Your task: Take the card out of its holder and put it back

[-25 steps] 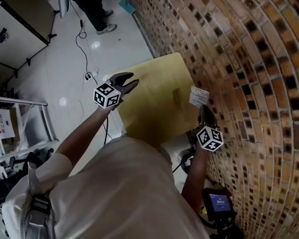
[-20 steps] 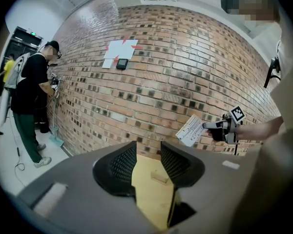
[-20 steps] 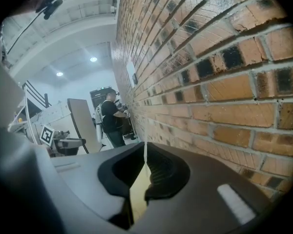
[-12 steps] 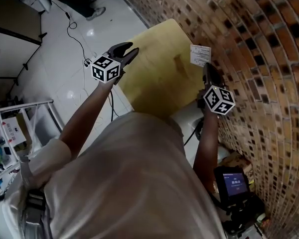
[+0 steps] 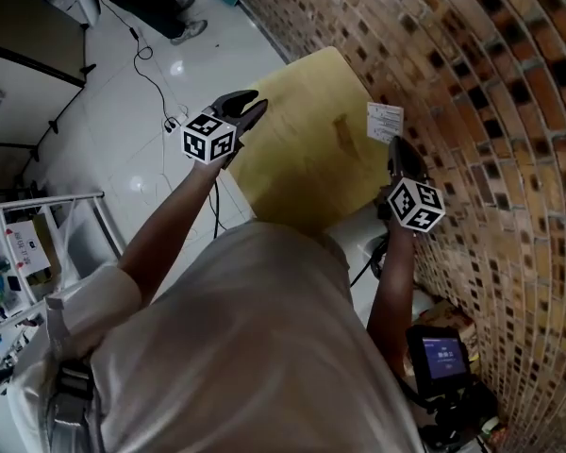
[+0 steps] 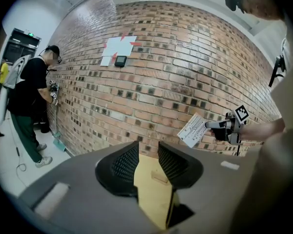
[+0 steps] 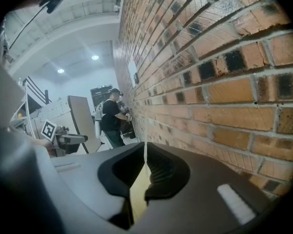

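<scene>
The left claw (image 5: 248,108) is held over the near-left corner of the yellow worktop (image 5: 297,163). In the left gripper view its jaws stand apart with nothing between them, and only the worktop shows through the gap.

The right claw (image 5: 394,145) is at the right side of the worktop, close by the brick wall (image 5: 472,92). Its jaws are closed on the card (image 5: 385,121) and grip it by its lower edge. In the right gripper view the card shows only as a thin pale line between the two pads. The card is white with lines of print, it stands up tilted in the air, clear of the worktop, just beside the wall.

Farther off, on the white floor (image 5: 123,111), a cable (image 5: 151,69) lies. Another person (image 6: 31,99) in dark clothes stands at the wall.
</scene>
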Available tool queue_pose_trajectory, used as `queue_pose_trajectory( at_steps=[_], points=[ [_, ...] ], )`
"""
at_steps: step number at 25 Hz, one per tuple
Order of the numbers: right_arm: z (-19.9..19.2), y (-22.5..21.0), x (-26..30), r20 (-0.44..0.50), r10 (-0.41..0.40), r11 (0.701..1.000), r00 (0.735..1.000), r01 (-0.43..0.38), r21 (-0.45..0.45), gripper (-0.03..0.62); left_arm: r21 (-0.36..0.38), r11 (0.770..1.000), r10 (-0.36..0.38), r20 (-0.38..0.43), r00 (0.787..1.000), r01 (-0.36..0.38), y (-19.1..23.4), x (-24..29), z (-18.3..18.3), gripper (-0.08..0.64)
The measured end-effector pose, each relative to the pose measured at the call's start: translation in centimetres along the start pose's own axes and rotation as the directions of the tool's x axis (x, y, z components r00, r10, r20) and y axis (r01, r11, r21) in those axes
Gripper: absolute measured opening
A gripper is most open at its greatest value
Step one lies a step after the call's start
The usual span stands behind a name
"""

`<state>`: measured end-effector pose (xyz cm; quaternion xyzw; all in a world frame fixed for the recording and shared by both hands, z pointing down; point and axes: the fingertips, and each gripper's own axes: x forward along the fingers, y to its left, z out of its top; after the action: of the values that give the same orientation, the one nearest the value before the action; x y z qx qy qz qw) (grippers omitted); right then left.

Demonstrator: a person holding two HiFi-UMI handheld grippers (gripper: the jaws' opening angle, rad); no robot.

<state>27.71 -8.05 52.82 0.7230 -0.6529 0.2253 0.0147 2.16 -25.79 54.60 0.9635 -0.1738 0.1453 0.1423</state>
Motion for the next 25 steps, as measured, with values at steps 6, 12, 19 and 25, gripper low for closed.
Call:
queue_pose_trajectory(
  at_steps=[6,12,19,25],
  points=[
    [-3.7,-1.2,1.9,-0.090,-0.001,1.000,0.996,-0.001,-0.021,0.014,-0.044,0.999,-0.012,-0.024,1.000,0.011,-0.8,0.0,-1.5,0.181],
    [-7.0,-1.9,4.8,-0.185,0.027,0.999,0.982,-0.034,-0.033,0.014,-0.064,0.998,-0.011,-0.051,0.999,0.008,-1.7,0.0,-2.8,0.186],
    [-10.7,-3.1,8.8,-0.295,0.049,0.995,0.954,-0.071,-0.066,0.014,-0.073,0.997,0.004,-0.076,0.997,-0.010,-2.7,0.3,-3.7,0.186],
    [-13.5,-4.2,11.4,-0.372,0.055,0.993,0.927,-0.090,-0.077,0.014,-0.086,0.995,0.048,-0.100,0.994,-0.057,-1.9,0.1,-4.6,0.187]
  ],
)
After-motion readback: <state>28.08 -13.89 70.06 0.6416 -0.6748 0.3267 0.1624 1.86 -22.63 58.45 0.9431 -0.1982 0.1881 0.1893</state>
